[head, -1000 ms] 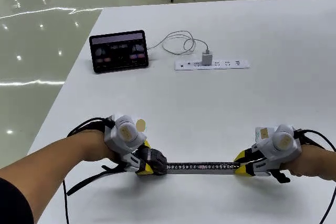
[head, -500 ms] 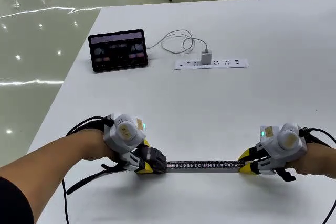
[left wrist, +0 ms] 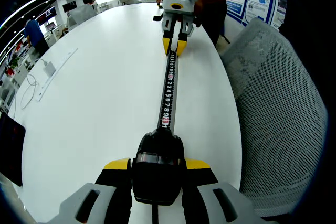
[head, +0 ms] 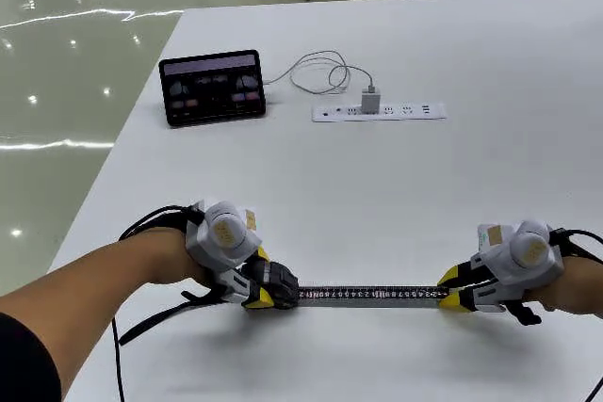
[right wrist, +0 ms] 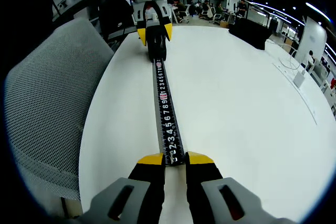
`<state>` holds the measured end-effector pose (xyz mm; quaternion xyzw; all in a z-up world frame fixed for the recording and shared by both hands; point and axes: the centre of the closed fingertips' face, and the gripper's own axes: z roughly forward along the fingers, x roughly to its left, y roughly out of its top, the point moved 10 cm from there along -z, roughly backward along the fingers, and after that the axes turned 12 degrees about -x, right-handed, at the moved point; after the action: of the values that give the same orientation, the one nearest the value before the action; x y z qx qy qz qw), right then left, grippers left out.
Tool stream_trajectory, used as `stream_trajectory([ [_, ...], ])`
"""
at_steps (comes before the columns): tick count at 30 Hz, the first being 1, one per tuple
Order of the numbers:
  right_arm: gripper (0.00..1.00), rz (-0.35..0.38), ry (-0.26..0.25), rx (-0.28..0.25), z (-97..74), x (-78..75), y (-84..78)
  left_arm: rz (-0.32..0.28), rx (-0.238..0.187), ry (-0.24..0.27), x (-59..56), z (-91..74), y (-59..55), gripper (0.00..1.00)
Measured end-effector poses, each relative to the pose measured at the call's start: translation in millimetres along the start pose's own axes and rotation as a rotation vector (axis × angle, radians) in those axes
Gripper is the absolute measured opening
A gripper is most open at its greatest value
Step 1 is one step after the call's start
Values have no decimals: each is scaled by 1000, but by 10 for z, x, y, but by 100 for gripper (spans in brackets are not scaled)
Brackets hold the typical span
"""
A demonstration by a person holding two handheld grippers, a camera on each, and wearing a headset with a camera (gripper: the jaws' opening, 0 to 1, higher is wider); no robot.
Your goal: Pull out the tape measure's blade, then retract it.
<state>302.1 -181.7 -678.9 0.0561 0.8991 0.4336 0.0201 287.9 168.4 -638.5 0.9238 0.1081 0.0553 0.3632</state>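
**Tape measure drawn out between two hand-held grippers.** The black case [head: 273, 286] sits on the white counter [head: 424, 195] at its near edge. The blade [head: 372, 296] runs out of the case in a straight line to the person's right, lying flat along the counter with its numbered face up.

The left hand-held gripper [head: 259, 289] has the case between its yellow-tipped jaws. In the left gripper view the jaws press on both flanks of the case [left wrist: 157, 166], closed as far as its body allows. The right hand-held gripper [head: 450, 291] is at the far end of the blade from the case. In the right gripper view its jaws are nearly closed, and the blade's low numbers [right wrist: 165, 114] end between the two yellow tips. The blade's end hook cannot be made out.

A hand and forearm are behind each hand-held gripper, with black cables trailing from them.

Well beyond the case, across the counter, a tablet [head: 212, 88] stands propped with its screen lit. A white power strip [head: 377, 113] lies to the right of the tablet and carries a charger [head: 371, 103], and a looped cable [head: 320, 72] joins the charger to the tablet.

On the person's side of the case, off the counter edge, is a grey mesh chair [left wrist: 278, 108]. Glossy floor [head: 66, 63] lies to the left of the counter.
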Motion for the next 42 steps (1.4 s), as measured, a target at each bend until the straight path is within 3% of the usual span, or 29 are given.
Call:
stream_trajectory([
  [42, 10, 1, 14, 40, -48, 19, 2, 1, 1, 2, -1, -3, 10, 33],
])
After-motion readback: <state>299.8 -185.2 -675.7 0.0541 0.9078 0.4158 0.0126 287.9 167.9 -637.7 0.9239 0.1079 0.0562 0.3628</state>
